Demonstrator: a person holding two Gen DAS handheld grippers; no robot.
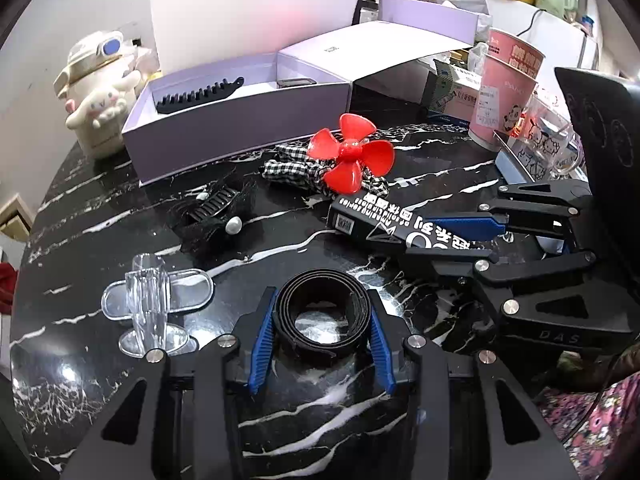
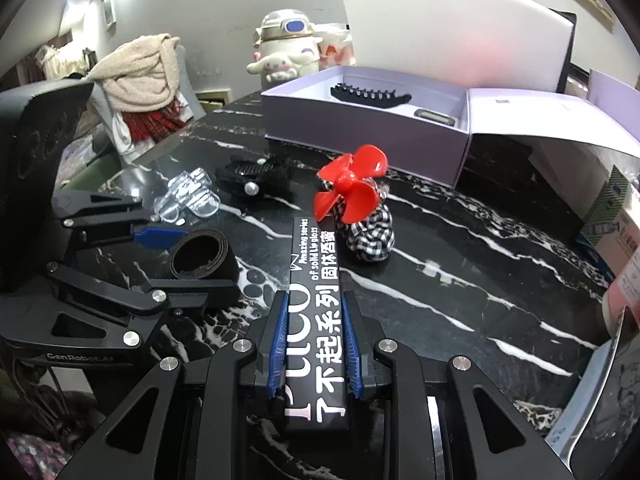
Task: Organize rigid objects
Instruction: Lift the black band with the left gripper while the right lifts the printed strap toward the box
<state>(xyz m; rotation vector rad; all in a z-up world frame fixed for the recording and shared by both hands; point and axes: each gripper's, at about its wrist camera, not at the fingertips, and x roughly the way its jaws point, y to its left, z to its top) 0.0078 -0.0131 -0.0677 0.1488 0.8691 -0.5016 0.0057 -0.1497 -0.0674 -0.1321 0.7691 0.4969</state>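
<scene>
Both grippers are working at once here. Nearest us, the left gripper (image 1: 322,322) is bracketing the coiled black strap (image 1: 323,314) on the desk (image 1: 120,384), its blue fingers (image 1: 262,346) sitting right against the coil's two sides; whether they are truly squeezing it, I cannot tell. Just beside the strap, the right gripper (image 2: 314,344) is clamping the long black lip-gloss box (image 2: 316,320), fingers narrowed tight onto its flanks, the box pointing away from the strap. This is looking like the pick-up step: both items gripped or nearly so, neither yet stowed. Beyond the strap are lying a clear plastic piece (image 1: 154,308), a black hair clip (image 1: 214,204) and a red propeller (image 1: 352,154). Farthest from the strap, the open lavender box (image 1: 240,128) is already holding a black comb (image 1: 198,96). Next move, I'd judge: lifting cleanly, then carrying over that front wall.
</scene>
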